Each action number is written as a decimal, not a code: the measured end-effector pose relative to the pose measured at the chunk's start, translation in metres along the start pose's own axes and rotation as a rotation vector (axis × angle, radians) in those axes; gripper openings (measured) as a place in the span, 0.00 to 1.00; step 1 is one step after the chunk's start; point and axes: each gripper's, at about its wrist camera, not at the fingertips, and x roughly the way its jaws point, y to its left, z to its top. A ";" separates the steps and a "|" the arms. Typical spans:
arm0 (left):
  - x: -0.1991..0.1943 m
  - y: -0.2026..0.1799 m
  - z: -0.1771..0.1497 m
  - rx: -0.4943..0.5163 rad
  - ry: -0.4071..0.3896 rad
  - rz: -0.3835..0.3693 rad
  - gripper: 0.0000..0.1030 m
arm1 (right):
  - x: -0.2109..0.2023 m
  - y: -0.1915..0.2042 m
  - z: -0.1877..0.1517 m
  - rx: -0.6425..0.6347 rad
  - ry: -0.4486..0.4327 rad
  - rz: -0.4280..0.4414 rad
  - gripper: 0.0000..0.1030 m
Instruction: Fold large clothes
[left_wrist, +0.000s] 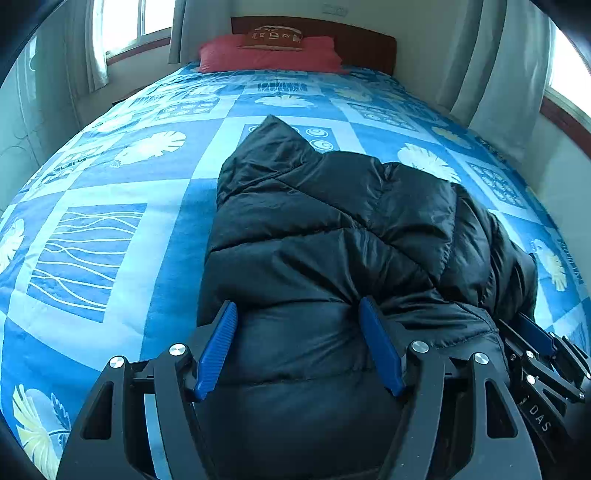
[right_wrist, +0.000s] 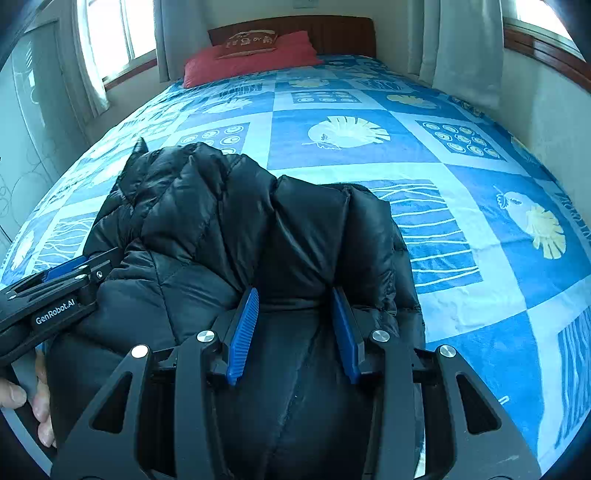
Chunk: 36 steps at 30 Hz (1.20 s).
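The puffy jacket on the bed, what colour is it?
Black, the jacket; clearest in the left wrist view.

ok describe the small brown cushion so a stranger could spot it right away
Look to the far end of the bed, at the wooden headboard. There the brown cushion rests on a red pillow; it is smaller, darker, and alone carries pale printed markings.

Bright window daylight, fisheye-warped edges

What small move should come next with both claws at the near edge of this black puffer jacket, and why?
Probably close both claws on the near edge, then carry it toward the pillow. The left claw and right claw each straddle the black puffer jacket, jaws apart, and it lies bunched on the blue bedspread.
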 end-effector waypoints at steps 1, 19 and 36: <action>0.002 -0.001 -0.001 0.002 -0.003 0.006 0.66 | 0.002 0.000 0.000 0.002 -0.003 0.000 0.38; 0.010 -0.008 -0.005 0.020 -0.020 0.043 0.66 | 0.004 0.003 -0.005 -0.009 -0.038 -0.032 0.38; -0.018 -0.004 0.001 0.018 -0.013 0.057 0.68 | -0.032 0.014 -0.005 -0.025 -0.058 -0.085 0.43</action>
